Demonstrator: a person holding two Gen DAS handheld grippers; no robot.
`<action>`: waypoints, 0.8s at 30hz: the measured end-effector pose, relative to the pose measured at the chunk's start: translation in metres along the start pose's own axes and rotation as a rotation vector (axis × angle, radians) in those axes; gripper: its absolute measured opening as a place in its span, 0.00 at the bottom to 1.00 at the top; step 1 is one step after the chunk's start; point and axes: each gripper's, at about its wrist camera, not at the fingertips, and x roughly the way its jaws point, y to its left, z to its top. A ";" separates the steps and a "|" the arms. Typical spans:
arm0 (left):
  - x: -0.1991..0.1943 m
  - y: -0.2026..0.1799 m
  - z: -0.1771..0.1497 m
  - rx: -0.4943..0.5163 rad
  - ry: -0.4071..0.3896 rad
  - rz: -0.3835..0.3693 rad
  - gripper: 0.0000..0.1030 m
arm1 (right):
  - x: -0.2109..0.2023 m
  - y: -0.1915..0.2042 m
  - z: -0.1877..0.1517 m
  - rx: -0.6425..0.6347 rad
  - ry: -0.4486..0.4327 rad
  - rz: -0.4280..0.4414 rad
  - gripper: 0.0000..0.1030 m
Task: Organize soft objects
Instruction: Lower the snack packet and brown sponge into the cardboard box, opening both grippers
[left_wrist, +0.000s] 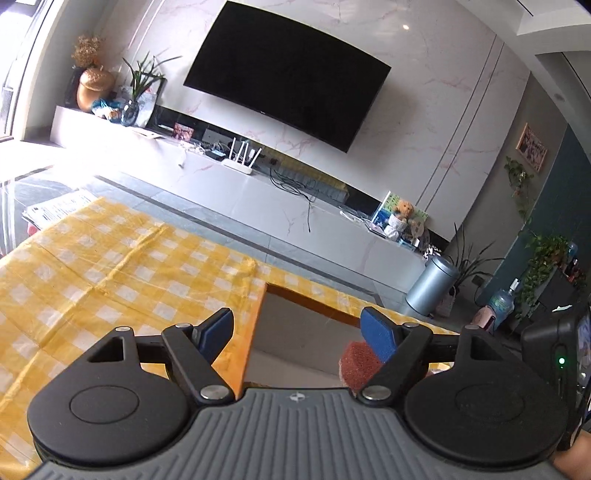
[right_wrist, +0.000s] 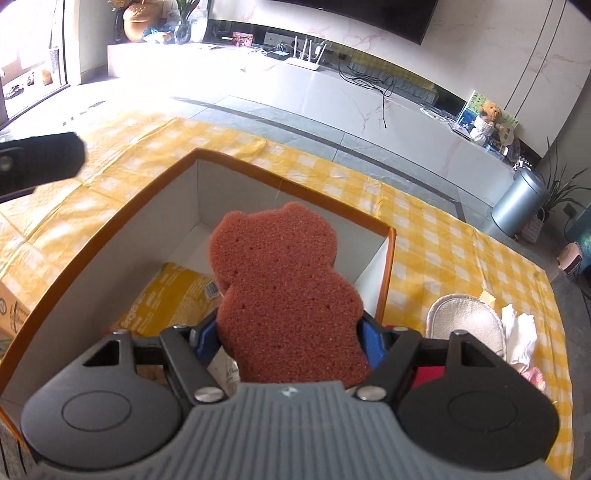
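Left tool (left_wrist: 297, 328) spread wide, empty; right tool (right_wrist: 290, 338) clamped.

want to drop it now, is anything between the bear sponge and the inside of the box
Nothing visible blocks it. The right gripper holds the bear-shaped sponge over the open orange-rimmed box, which has no lid on it. A yellow packet lies on the box floor, with bare floor beyond it. The left gripper is open and empty.
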 end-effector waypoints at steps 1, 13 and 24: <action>0.000 0.002 0.001 0.003 -0.006 0.011 0.89 | 0.007 0.003 0.003 -0.001 0.009 -0.006 0.70; 0.006 0.008 -0.003 0.040 0.014 0.037 0.89 | 0.098 0.036 0.021 -0.241 0.156 -0.153 0.70; 0.008 0.005 -0.005 0.050 0.036 0.040 0.89 | 0.095 0.012 0.024 -0.178 0.328 0.013 0.71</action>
